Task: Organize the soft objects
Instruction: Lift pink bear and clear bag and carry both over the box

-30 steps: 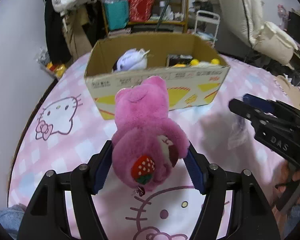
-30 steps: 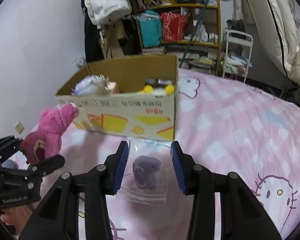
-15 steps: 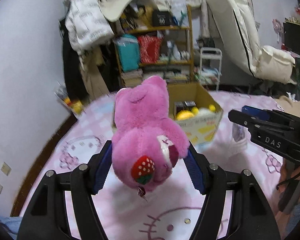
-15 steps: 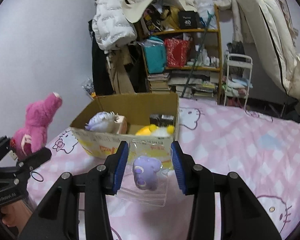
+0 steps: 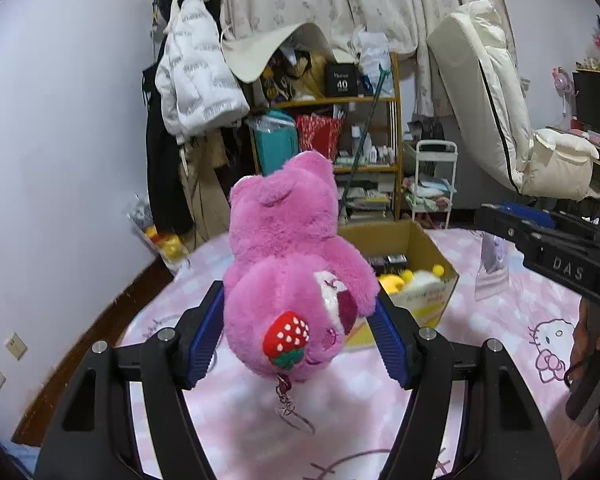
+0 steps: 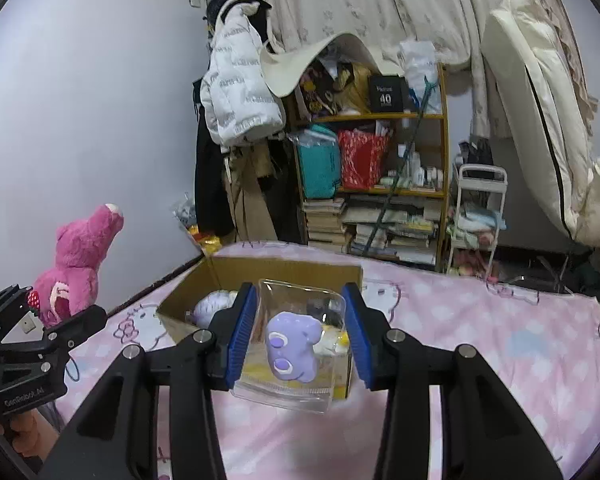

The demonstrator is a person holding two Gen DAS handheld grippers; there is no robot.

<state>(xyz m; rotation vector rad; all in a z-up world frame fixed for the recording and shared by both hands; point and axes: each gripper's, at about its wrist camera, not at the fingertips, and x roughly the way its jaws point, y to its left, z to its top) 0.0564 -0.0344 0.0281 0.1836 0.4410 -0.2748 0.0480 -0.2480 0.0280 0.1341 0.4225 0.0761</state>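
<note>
The left gripper (image 5: 300,328) is clamped on a pink plush bear (image 5: 292,276), its blue pads (image 5: 206,334) pressing into the toy's lower body from both sides; the bear hangs upright in the air, on the near side of the cardboard box (image 5: 428,256), with a red strawberry patch and a small keyring dangling at its base. The right gripper (image 6: 300,330) pinches a clear plastic bag (image 6: 292,376) with a small purple plush (image 6: 294,346) inside, and the bag is held off the bedding, in front of and slightly above the box's near wall. The box sits open on a pink cartoon-cat bedspread (image 6: 480,344) and already holds a pale lavender plush (image 6: 214,306), something yellow and white, and a dark packet near its far wall. Beyond the box stands a cluttered wooden shelf (image 6: 380,192) with books, and to the box's far left a white puffer jacket (image 6: 236,92) hangs on a rack.
</note>
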